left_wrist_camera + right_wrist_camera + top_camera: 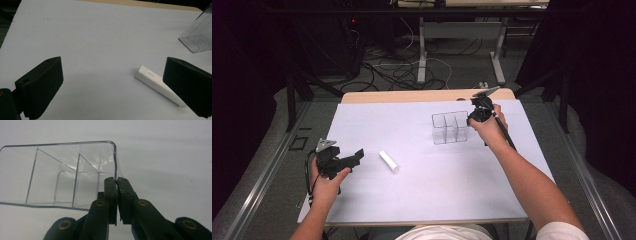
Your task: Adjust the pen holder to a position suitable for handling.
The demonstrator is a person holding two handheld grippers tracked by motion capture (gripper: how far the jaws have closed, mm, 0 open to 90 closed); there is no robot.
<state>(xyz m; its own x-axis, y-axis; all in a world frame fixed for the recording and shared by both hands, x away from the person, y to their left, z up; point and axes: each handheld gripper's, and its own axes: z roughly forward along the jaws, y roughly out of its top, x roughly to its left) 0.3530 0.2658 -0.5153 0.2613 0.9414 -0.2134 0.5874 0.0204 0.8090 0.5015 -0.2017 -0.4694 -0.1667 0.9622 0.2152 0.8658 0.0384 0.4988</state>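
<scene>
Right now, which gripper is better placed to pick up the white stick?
Left. The left gripper hangs open beside the white stick, which lies by one jaw in its own view. The right gripper is shut on the clear organizer's wall, farther off.

Materials and finish, both grippers and table items

Between your right gripper's [117, 181] fingers [110, 195] you have the wall of a clear, glossy plastic box [57, 170], smooth, with bright edge reflections; those fingers look matt dark plastic with brass-coloured rivets. Your left gripper's [112, 82] pads [42, 87] are matt black and finely ribbed. Just inside its far pad lies a smooth white plastic stick [156, 83], satin sheen. The table sheet [100, 37] looks matt white, paper-like, over a pale wood edge.
</scene>
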